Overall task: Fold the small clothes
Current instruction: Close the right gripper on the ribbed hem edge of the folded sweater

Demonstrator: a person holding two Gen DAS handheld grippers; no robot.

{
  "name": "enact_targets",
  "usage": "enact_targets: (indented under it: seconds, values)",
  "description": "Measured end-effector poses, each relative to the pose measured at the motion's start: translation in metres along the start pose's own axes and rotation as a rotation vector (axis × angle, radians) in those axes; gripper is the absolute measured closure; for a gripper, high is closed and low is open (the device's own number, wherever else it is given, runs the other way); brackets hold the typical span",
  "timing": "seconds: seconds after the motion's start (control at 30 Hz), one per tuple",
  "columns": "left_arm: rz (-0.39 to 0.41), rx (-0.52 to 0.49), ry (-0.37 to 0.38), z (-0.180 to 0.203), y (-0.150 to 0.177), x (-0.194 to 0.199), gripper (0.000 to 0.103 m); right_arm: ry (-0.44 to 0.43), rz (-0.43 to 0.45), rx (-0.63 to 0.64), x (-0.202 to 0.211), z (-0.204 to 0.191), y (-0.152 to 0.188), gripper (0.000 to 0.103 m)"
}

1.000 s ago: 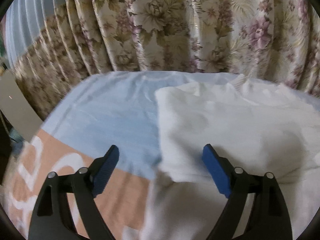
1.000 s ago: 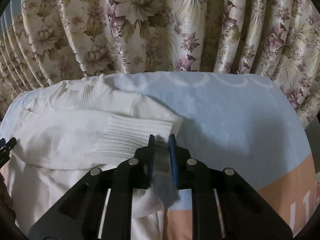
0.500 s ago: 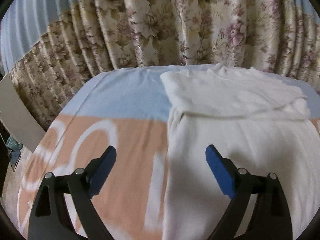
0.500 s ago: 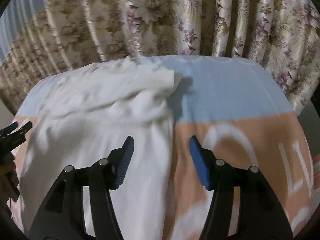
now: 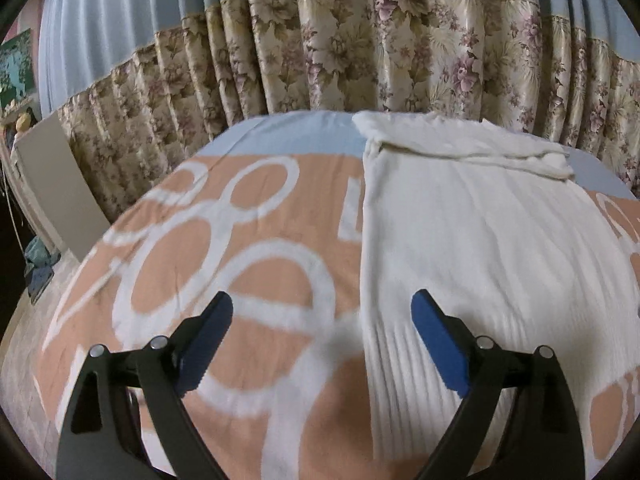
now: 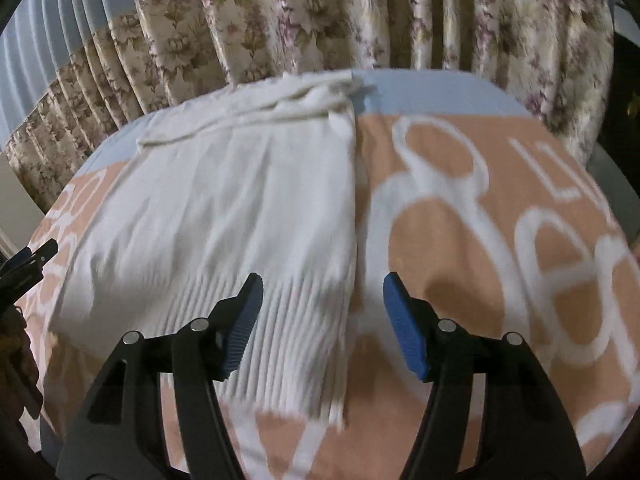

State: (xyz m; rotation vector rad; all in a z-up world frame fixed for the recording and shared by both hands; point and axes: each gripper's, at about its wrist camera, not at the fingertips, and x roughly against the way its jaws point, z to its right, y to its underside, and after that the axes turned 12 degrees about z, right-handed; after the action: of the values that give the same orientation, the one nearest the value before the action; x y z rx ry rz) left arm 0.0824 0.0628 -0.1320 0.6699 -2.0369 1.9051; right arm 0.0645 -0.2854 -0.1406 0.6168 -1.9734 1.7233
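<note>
Hovering both grippers over the near end of a white ribbed sweater [image 5: 472, 248] that lies flat on the blanket-covered worktop [image 5: 256, 264]. Left gripper [image 5: 322, 344]: jaws spread wide, nothing between the pads but air; the sweater's left edge and ribbed hem lie below the gap, untouched. Right gripper [image 6: 323, 322]: jaws opening, about mid-spread, empty; the hem's right corner lies beneath the gap, no pad pressing on it. Sweater runs lengthwise from the near edge of the worktop toward the far edge, sleeves folded across the chest at the far end, forming a crumpled band just short of the pale blue strip. No containers seen in either view. Surface: orange blanket with large white rings and letters, blue strip along the far edge. Both views are motion-blurred, so fine knit detail is poor. Room: floral curtain [image 5: 360, 52] with a pale blue upper section hangs close behind the far edge; a pale board [image 5: 56, 184] leans at the far left corner in the left view.
</note>
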Motion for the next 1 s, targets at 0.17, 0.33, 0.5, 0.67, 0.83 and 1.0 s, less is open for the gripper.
enact_targets:
  seconds: [0.17,0.33,0.5,0.67,0.83,1.0]
  values:
    - [-0.03,-0.006,-0.016,0.001,0.018,0.004,0.012,0.006,-0.036,-0.028,0.002,0.004,0.022,0.04]
    - [-0.065,0.002,-0.019,-0.004,0.02,0.001,0.012,-0.046,-0.044,-0.013,0.0,-0.004,0.028,0.06]
    - [-0.094,0.008,0.009,-0.004,0.031,0.006,0.012,-0.081,-0.039,0.002,0.001,-0.013,0.029,0.091]
    - [-0.099,0.018,0.073,-0.001,0.031,0.007,0.012,-0.075,-0.031,0.01,0.0,-0.015,0.031,0.091]
    - [-0.176,0.027,0.137,0.011,0.034,-0.003,0.012,-0.075,-0.03,0.011,0.001,-0.015,0.031,0.091]
    - [-0.153,0.086,0.158,0.01,0.03,0.003,0.013,-0.075,-0.031,0.009,0.001,-0.014,0.031,0.09]
